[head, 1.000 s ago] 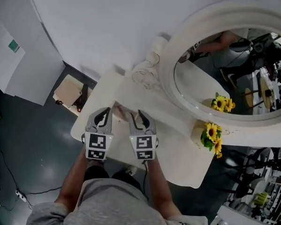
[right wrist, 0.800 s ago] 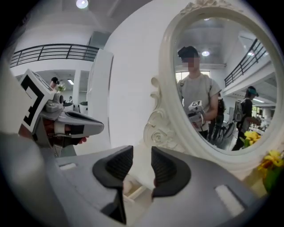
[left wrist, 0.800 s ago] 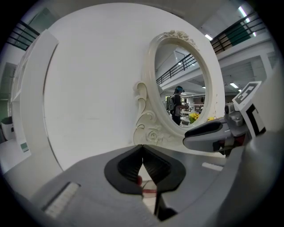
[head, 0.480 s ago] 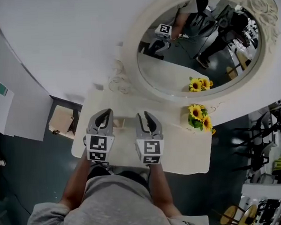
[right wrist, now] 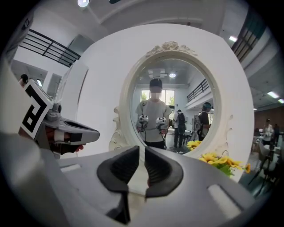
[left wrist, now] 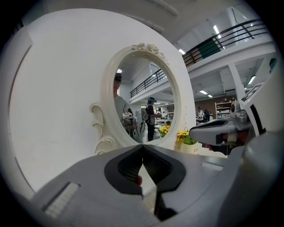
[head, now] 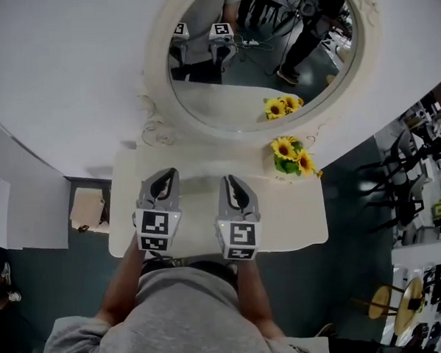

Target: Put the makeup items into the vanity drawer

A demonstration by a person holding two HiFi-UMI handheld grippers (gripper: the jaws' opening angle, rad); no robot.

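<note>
Two claws hover side by side over the vanity table point(head: 197, 217). My left claw point(head: 164, 175) is pressed together, empty. My right claw point(head: 230, 180) is closing, a narrow gap showing, nothing in it. Sunflowers point(head: 289, 155) sit at two o'clock on the tabletop. The oval mirror point(head: 217, 109) stands at twelve o'clock. The drawer is hidden from me.

Ceiling lamps point(left wrist: 216, 29) are glaring up right of the mirror point(left wrist: 142, 111); the wall point(left wrist: 57, 102) left of it is glowing white, and corners are blackening and bending.
</note>
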